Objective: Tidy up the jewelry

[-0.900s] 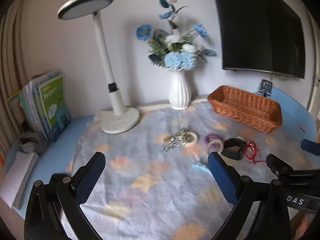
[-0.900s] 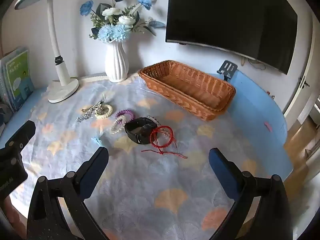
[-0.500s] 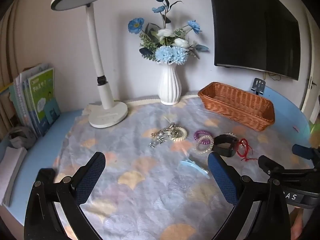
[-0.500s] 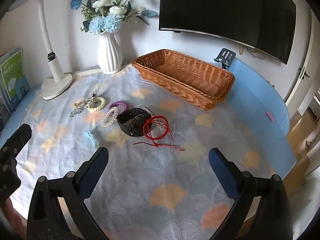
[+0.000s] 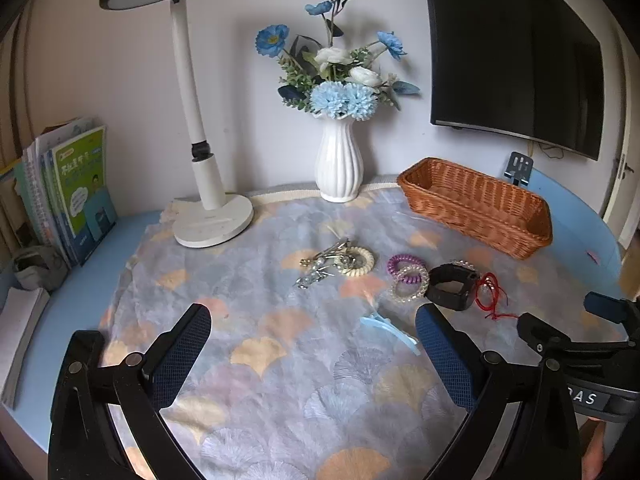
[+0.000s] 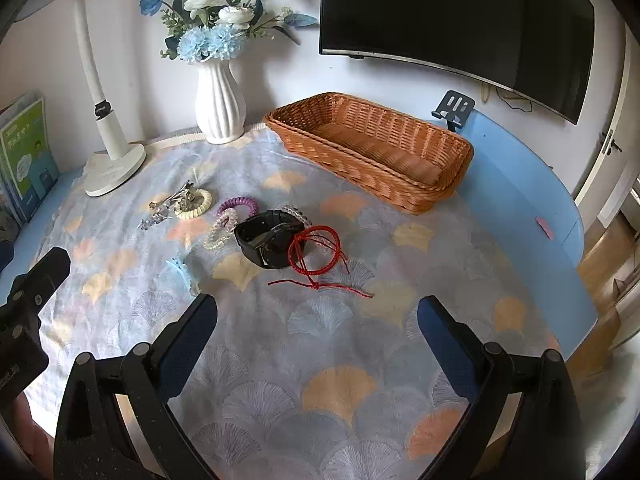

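Hovering above jewelry (image 6: 276, 236), 2 wide-open grippers (image 5: 312, 334).

We see a blue table (image 6: 516, 184) with a patterned cloth (image 6: 280, 344) spread over most of it. On the cloth, a wicker basket (image 6: 372, 148) sits upper right, a white vase (image 6: 220, 108) and lamp (image 6: 114, 164) upper left, and jewelry (image 6: 248, 224) lies scattered at centre. Books (image 5: 76, 192) stand at the left edge on bare table.
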A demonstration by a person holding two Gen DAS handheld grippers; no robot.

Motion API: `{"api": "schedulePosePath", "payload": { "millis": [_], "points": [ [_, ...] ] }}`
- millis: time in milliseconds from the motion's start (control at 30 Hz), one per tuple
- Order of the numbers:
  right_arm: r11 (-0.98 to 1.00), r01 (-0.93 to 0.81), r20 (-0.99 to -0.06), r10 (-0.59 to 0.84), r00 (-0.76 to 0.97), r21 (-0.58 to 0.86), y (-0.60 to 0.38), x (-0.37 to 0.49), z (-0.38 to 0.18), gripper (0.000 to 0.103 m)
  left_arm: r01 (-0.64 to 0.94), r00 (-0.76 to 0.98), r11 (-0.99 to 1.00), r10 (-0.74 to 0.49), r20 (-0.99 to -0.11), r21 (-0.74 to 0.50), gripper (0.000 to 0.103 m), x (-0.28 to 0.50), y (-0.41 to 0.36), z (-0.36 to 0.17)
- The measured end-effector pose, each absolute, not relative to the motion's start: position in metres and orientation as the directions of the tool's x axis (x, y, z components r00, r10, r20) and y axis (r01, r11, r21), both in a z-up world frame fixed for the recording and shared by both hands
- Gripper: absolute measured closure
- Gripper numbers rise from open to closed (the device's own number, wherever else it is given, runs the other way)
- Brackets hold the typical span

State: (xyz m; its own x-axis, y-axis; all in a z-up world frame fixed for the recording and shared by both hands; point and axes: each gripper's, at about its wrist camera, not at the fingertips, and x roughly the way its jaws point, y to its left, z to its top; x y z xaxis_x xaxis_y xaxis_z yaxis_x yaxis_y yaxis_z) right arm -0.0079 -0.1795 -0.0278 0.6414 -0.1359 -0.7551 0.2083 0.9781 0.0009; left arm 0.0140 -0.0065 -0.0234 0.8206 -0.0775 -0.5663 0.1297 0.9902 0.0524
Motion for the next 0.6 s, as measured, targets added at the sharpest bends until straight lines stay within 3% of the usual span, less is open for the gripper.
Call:
{"api": "schedulePosePath", "payload": {
  "millis": [600],
  "points": [
    [0.974, 0.225, -0.752, -0.156, 0.641, -0.011, -0.1884, -0.0118, -0.0265, 0.002, 0.141, 0.805, 0.989, -0.087, -0.587, 0.046, 0.001, 0.0158, -0.0089, -0.0289]
  ]
}}
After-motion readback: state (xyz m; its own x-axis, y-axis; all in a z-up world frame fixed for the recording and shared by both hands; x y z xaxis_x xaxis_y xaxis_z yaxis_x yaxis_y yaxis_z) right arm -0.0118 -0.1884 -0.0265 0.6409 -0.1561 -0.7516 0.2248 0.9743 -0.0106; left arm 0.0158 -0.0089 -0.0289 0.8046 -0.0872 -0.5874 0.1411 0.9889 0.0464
